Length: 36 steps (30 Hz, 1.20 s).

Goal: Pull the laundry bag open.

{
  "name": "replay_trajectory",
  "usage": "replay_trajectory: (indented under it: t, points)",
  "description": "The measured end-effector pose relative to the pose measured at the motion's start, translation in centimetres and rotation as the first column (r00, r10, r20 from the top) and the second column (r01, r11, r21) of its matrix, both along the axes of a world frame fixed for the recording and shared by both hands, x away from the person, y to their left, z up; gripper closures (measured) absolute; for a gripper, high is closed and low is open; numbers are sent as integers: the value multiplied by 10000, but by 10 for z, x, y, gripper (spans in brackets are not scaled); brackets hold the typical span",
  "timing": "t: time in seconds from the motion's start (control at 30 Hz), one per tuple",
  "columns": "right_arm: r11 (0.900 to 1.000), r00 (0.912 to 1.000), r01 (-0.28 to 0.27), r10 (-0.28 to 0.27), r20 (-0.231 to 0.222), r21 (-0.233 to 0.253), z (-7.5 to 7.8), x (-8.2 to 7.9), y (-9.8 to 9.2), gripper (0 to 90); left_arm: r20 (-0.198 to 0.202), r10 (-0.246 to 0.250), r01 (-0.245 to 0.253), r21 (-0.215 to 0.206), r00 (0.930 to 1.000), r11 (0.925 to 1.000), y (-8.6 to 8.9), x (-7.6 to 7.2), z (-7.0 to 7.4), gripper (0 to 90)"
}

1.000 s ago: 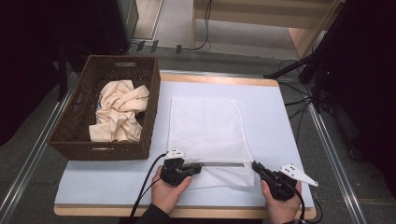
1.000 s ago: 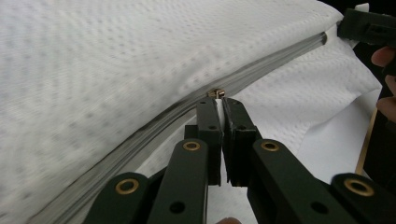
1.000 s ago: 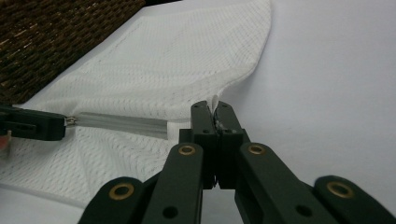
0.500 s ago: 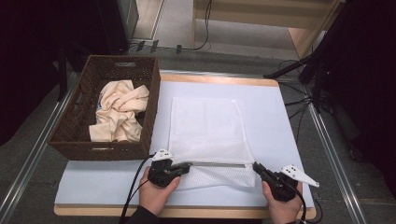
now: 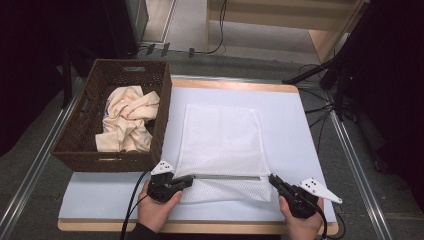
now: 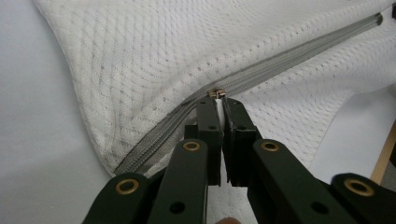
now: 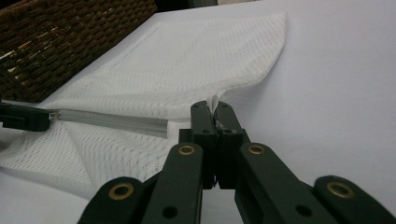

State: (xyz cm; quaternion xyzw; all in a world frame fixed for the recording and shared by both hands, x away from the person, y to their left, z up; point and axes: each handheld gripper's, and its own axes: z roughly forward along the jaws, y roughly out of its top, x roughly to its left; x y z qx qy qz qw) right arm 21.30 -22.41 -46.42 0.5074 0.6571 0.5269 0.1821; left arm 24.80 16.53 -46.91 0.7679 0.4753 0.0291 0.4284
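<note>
Left gripper [image 6: 219, 103]: jaws drawn together, tips clamped on the zip pull [image 6: 216, 94], a small metal piece at the near-left end of the grey zip [image 6: 280, 63]; in the high view this gripper [image 5: 186, 181] lies low over the table, held by the left hand [image 5: 156, 210], black cable trailing toward the near edge. Right gripper [image 7: 215, 108]: jaws together, pinching a fold of white mesh at the bag's near-right corner, the cloth pulled up into a small peak between the tips; in the high view it [image 5: 273, 179] sits at the zip's right end, held by the right hand [image 5: 300, 222], grey three-cornered plate on top. Bag [image 5: 220, 142]: white mesh, flat, near the middle of the mat, long side running away from the person; zip runs straight across close to the near edge, between the two grippers, with a narrow strip of mesh below it. Mat [image 5: 295, 125]: pale, covers most of the table top, wooden edge showing at far and near sides. Basket [image 5: 162, 100]: dark woven, rectangular, on the left, just beside the bag's left edge. Cloth [image 5: 125, 120]: cream, crumpled, inside the basket. Floor beyond the table: grey, with cables.
</note>
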Motion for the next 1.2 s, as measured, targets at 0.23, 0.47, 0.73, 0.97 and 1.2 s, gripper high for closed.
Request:
replay_trajectory:
  t: [0.23, 0.47, 0.73, 0.97, 1.2]
  points:
    - [9999, 9999, -123, 123, 20, 87, 2, -1, 1, 900, 4, -43, 43, -49, 10000, 10000, 3, -3, 2, 878]
    - [9994, 9996, 158, -150, 250, -321, 4, -2, 2, 900, 242, 205, -217, 483, 9995, 9986, 7, -4, 3, 879]
    - [9994, 9993, 283, -278, 247, -200, 4, -1, -5, 900, 44, 506, -507, 169, 9987, 9986, 26, -4, 2, 878]
    - [9996, 9996, 254, -253, 82, -75, 2, 2, -6, 900, 105, 677, -681, 375, 9976, 9970, 30, -6, 4, 878]
    - [9992, 9995, 287, -284, 100, -283, -1, 2, -6, 900, 202, 771, -781, 546, 9968, 9954, 47, -12, 6, 878]
